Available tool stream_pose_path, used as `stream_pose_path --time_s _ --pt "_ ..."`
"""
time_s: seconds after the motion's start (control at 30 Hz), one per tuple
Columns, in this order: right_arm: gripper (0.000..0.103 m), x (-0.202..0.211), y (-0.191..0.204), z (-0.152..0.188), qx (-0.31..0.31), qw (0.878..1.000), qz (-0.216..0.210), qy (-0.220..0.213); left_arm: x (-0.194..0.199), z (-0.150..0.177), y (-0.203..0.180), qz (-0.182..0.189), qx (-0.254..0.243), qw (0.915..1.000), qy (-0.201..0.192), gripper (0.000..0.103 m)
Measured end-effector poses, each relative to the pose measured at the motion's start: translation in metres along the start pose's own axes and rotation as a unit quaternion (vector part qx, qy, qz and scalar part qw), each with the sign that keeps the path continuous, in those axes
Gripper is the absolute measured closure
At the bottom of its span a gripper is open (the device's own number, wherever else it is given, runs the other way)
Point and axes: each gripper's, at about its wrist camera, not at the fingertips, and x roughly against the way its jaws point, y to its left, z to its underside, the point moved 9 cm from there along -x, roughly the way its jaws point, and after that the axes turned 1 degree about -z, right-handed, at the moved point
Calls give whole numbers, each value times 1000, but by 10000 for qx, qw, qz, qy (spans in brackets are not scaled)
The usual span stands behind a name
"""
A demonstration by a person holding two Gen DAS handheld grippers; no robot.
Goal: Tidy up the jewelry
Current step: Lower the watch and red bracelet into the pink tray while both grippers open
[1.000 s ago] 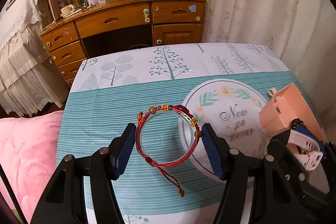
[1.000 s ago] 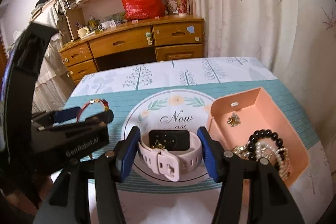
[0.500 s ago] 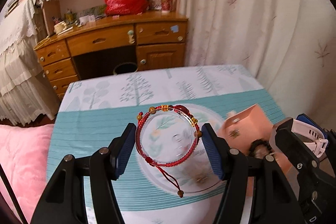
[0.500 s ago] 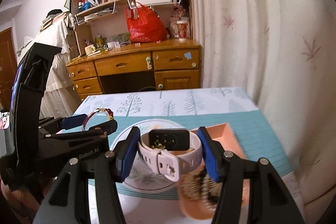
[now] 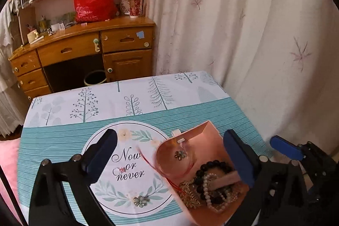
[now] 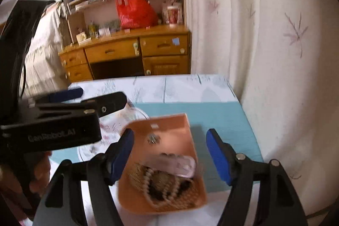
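We see left gripper (image 5: 169, 154) spread wide, holding nothing, above pink box (image 5: 209, 139). Right gripper (image 6: 169, 154) likewise wide apart, empty, straddling box. Inside box: red bracelet (image 5: 169, 171) blurred over near-left rim, pink watch (image 6: 175, 164) atop black beads (image 5: 209, 166) and pearls (image 5: 211, 187). Flower charm (image 5: 139, 200) and ring (image 5: 117, 171) on tablecloth (image 5: 63, 137) left of box.

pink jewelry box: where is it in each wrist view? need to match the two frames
Left wrist: the pink jewelry box sits lower right of centre, its right side behind the right finger of the open left gripper.
Right wrist: the box sits bottom centre, between the fingers of the open right gripper, blurred.
Shared landmark: the red bag on the wooden desk, upper left in the left view, top centre in the right.
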Motion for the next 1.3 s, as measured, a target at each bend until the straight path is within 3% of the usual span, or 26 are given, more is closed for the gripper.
stream_pose_path --time_s 0.23,0.87,1.07,1.3 --pt "32 -2 -14 19 87 9994 -149 311 -19 11 6 -76 295 9986 425 4" --pt "32 -9 29 59 249 9897 -975 1021 -1 38 67 -763 574 9930 690 4" --pt "32 -17 36 74 -227 9840 -1085 1395 9 54 84 -846 699 9912 743 4" --pt "36 -18 40 79 -960 9803 -949 1444 25 80 107 -932 815 9880 928 4"
